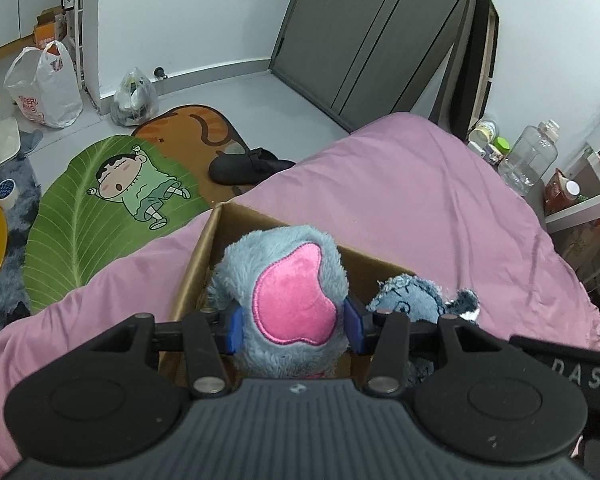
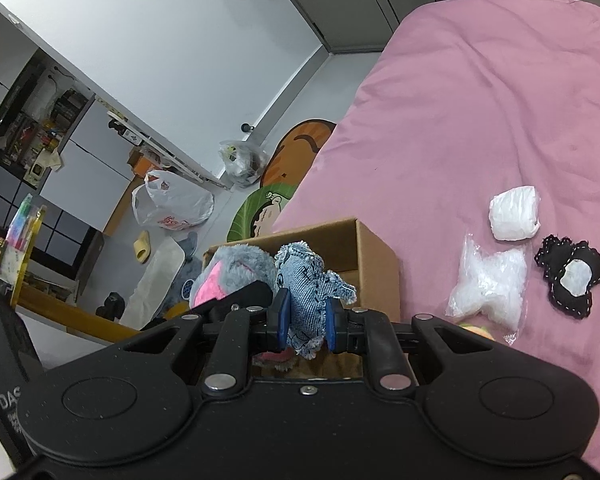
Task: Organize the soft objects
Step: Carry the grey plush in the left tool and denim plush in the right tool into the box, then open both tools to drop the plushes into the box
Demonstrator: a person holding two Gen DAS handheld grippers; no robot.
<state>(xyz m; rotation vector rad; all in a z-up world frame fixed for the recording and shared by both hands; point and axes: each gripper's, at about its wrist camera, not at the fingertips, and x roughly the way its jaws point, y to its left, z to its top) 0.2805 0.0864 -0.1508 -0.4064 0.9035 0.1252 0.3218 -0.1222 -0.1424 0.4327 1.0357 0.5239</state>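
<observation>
My left gripper [image 1: 296,326] is shut on a fluffy blue plush toy with a pink patch [image 1: 288,288] and holds it over the open cardboard box [image 1: 204,248] on the pink bed. My right gripper [image 2: 306,326] is shut on a small denim soft toy [image 2: 304,280], held above the same box [image 2: 376,256]. The denim toy also shows in the left wrist view [image 1: 412,292], right of the plush. The plush shows in the right wrist view [image 2: 236,268], left of the denim toy.
On the pink bedspread [image 2: 480,100] lie a white wad [image 2: 514,212], a clear plastic bag of stuffing [image 2: 488,284] and a black fabric piece with a white centre [image 2: 572,276]. Floor mats [image 1: 100,200], plastic bags [image 1: 44,88] and a black shoe [image 1: 244,166] lie beside the bed.
</observation>
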